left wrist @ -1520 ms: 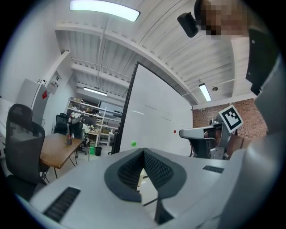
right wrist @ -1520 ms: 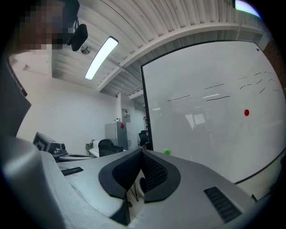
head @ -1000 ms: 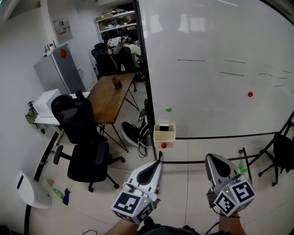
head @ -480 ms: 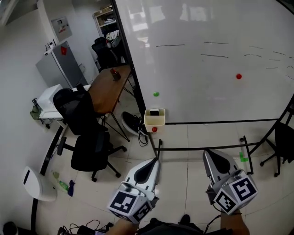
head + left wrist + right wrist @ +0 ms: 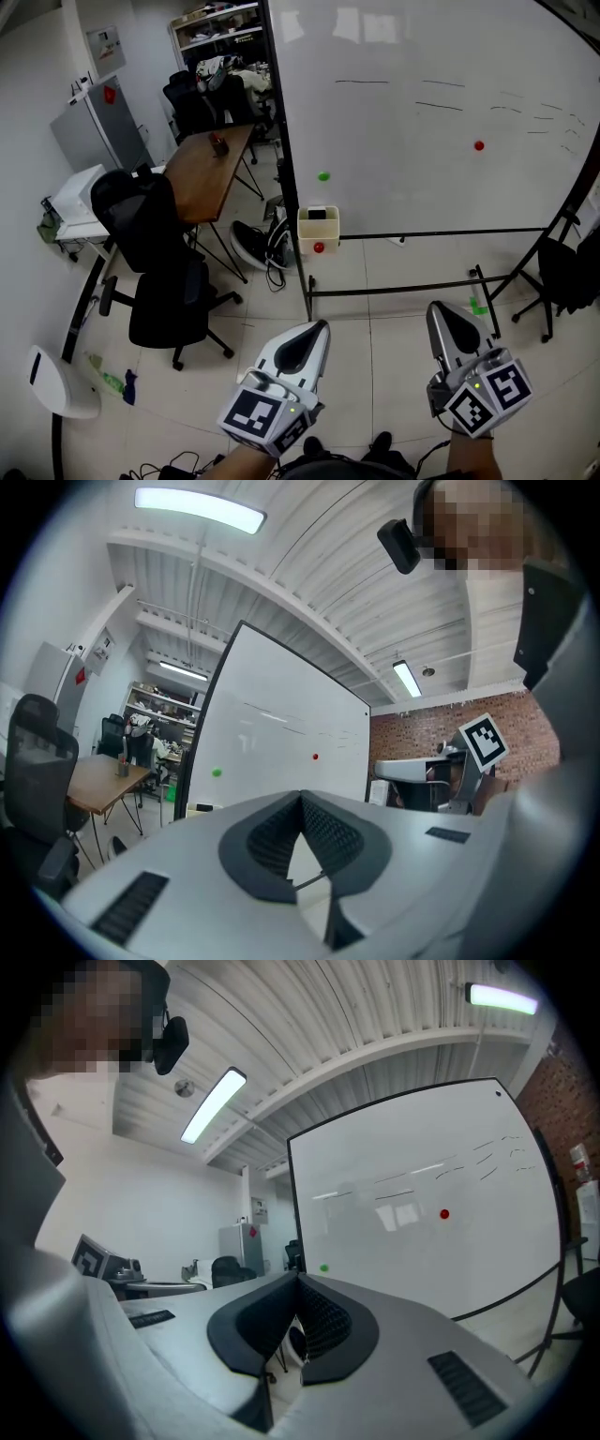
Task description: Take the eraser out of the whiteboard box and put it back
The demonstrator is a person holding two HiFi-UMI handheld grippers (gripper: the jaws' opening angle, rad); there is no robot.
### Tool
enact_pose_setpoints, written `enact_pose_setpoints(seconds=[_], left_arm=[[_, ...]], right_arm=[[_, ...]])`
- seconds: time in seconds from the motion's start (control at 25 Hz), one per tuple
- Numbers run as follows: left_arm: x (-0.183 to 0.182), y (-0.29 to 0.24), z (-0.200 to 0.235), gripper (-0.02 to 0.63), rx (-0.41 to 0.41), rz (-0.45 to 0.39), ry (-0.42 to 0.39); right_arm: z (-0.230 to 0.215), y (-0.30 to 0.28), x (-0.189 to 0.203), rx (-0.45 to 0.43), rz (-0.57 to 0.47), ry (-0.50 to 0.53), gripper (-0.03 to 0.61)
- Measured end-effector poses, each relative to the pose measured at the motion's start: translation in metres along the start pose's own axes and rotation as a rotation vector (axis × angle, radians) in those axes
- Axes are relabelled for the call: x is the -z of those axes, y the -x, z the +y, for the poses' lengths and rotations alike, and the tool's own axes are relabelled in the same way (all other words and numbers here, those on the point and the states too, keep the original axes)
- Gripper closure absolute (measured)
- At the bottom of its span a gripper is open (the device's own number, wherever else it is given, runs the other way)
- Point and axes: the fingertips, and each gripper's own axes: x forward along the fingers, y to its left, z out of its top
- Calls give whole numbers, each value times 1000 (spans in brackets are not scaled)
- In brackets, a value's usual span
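Observation:
A cream whiteboard box (image 5: 318, 232) hangs at the lower left corner of the big whiteboard (image 5: 441, 112), with a red magnet (image 5: 319, 247) on its front. The dark eraser (image 5: 317, 214) lies in the top of the box. Both grippers are held low and near me, well short of the board. My left gripper (image 5: 320, 325) is shut and empty, its tips meeting in the left gripper view (image 5: 301, 797). My right gripper (image 5: 438, 307) is likewise shut with nothing in it, and its view (image 5: 298, 1279) faces the board.
The whiteboard's black stand (image 5: 394, 288) runs across the floor between me and the box. A wooden desk (image 5: 208, 171) and black office chairs (image 5: 159, 281) stand at the left. Shoes (image 5: 251, 246) lie by the board's foot. Another black chair (image 5: 562, 272) is at the right.
The whole view has shifted: the box and board now sit higher in the head view. Both grippers keep their place side by side at the bottom, still shut.

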Motion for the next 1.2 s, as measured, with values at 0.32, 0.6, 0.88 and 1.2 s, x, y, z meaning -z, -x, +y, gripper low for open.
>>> enact_pose_setpoints(seconds=[0.32,0.6,0.88,1.2], left_arm=[[-15,32,-38,586,-55,-45,-2],[-19,38,-82,586,-81,-60,5],[-14,40,-107,586,-85,-50,1],[-14,44,-118,586,-88,-58,-1]], right_arm=[[8,51,-17,-42,-16,23,565],[0,92,-30,-85,-30,31,565],[-8,113,-33,-85,-35,29,565],[-8,126,-31,-87,-33,32,565]])
